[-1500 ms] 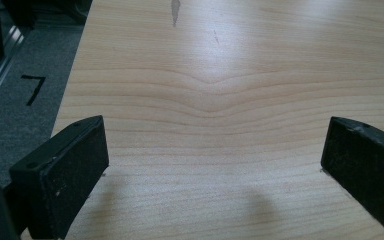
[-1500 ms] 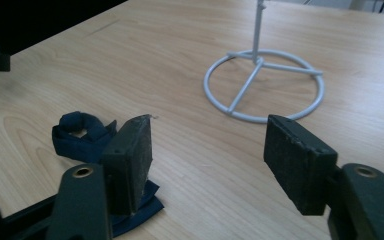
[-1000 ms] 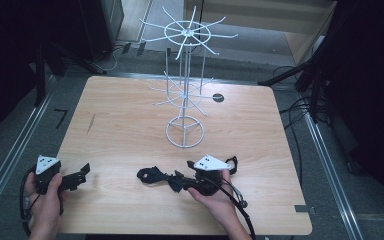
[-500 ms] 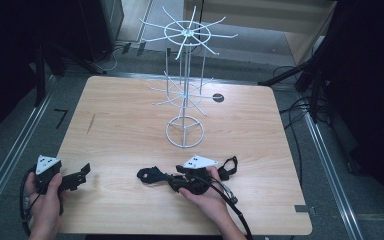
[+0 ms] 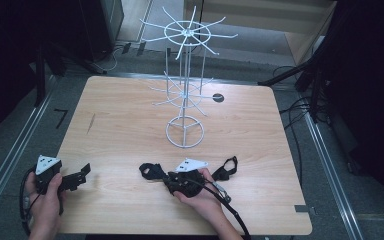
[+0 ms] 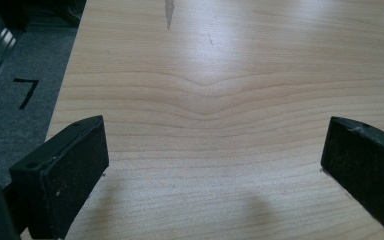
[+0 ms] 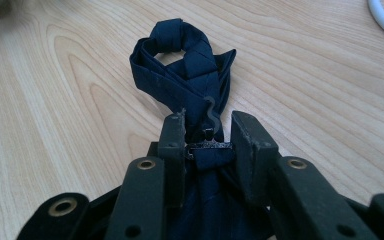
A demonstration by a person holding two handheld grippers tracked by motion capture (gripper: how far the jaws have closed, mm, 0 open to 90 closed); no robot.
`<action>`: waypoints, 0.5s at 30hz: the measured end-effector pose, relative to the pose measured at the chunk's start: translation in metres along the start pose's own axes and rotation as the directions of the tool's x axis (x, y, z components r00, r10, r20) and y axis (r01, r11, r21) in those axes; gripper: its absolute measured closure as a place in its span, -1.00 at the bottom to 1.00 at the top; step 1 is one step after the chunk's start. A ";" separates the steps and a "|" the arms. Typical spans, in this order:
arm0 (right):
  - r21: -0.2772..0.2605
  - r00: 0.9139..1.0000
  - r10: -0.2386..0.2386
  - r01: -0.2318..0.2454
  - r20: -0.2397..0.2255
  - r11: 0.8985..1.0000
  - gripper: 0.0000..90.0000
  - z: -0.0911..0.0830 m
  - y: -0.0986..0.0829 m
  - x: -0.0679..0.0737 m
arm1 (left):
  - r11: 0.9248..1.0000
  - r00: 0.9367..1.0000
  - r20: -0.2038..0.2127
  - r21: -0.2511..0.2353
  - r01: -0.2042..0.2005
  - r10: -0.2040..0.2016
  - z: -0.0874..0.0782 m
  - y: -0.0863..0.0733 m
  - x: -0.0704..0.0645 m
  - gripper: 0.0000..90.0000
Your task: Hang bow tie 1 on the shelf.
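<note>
A dark navy folded cloth piece with a small black plastic hook lies on the wooden table. My right gripper is shut on it at the hook's base. In the high view this gripper points left near the front middle, and the cloth sticks out past its jaws. My left gripper rests at the front left corner, open. In the left gripper view its jaws stand wide apart over bare wood. A white wire display rack stands at the table's middle.
A second dark cloth piece lies just right of my right hand. The rack's round base ring sits on the table ahead of the right gripper. A small dark round mark is at the back. Floor rails run along both sides.
My right gripper has shifted a little left and toward the front edge with the navy cloth. The second cloth piece has stayed put. The left gripper has not moved.
</note>
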State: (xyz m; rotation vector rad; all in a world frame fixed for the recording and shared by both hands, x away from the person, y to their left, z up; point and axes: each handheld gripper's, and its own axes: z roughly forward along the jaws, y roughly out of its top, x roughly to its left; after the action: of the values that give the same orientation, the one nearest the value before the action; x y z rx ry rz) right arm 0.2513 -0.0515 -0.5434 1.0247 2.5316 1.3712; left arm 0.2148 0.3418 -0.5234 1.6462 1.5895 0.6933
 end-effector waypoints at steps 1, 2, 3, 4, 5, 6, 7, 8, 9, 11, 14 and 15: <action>0.000 1.000 0.000 0.000 0.000 1.000 0.55 0.000 0.000 0.000 | 1.000 1.000 0.000 0.000 0.000 0.000 0.000 0.000 0.000 -1.00; -0.001 1.000 -0.012 0.012 0.009 1.000 0.56 0.000 0.000 0.002 | 1.000 1.000 0.000 0.000 0.000 0.000 0.000 0.000 0.000 -1.00; 0.000 1.000 -0.016 0.016 0.016 1.000 0.56 0.000 0.000 0.002 | 1.000 1.000 -0.001 -0.002 -0.001 0.001 0.000 0.000 0.000 -1.00; 0.003 1.000 -0.022 0.022 0.020 1.000 0.56 0.000 0.000 0.003 | 1.000 1.000 -0.001 -0.002 -0.001 0.001 0.000 0.000 0.000 -1.00; 0.008 0.999 -0.037 0.037 0.036 0.999 0.57 -0.001 0.000 0.005 | 1.000 1.000 -0.001 -0.004 -0.001 0.001 0.000 0.000 0.000 -1.00; 0.014 0.997 -0.050 0.049 0.052 0.999 0.57 -0.001 0.000 0.006 | 1.000 1.000 0.000 -0.004 -0.001 0.001 0.000 0.000 0.000 -1.00; 0.009 0.997 -0.054 0.053 0.062 0.999 0.57 -0.002 -0.001 0.007 | 1.000 1.000 0.001 -0.005 -0.001 0.001 0.000 0.000 0.000 -1.00; 0.007 0.996 -0.052 0.052 0.072 0.999 0.57 -0.003 -0.001 0.008 | 1.000 1.000 0.001 -0.005 -0.001 0.001 0.000 0.000 0.000 -1.00; 0.001 0.995 -0.059 0.059 0.081 0.998 0.57 -0.004 -0.002 0.007 | 1.000 1.000 0.001 -0.003 0.000 0.000 0.000 0.000 0.000 -1.00; -0.023 0.993 -0.055 0.058 0.100 0.998 0.57 -0.009 -0.002 0.005 | 1.000 1.000 0.001 -0.002 0.000 0.000 0.000 0.000 0.000 -1.00; -0.056 0.993 -0.032 0.038 0.111 0.998 0.57 -0.017 -0.001 0.000 | 1.000 1.000 0.001 -0.004 0.003 -0.003 0.000 0.000 0.000 -1.00; -0.069 0.993 -0.022 0.030 0.113 0.997 0.57 -0.021 0.000 -0.002 | 1.000 1.000 0.001 -0.004 0.003 -0.003 0.000 0.000 0.000 -1.00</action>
State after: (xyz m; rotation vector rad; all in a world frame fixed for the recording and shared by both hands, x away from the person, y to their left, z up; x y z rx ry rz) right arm 0.2453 -0.0677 -0.5311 1.0217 2.3907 1.3461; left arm 0.2148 0.3418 -0.5235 1.6411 1.5882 0.6936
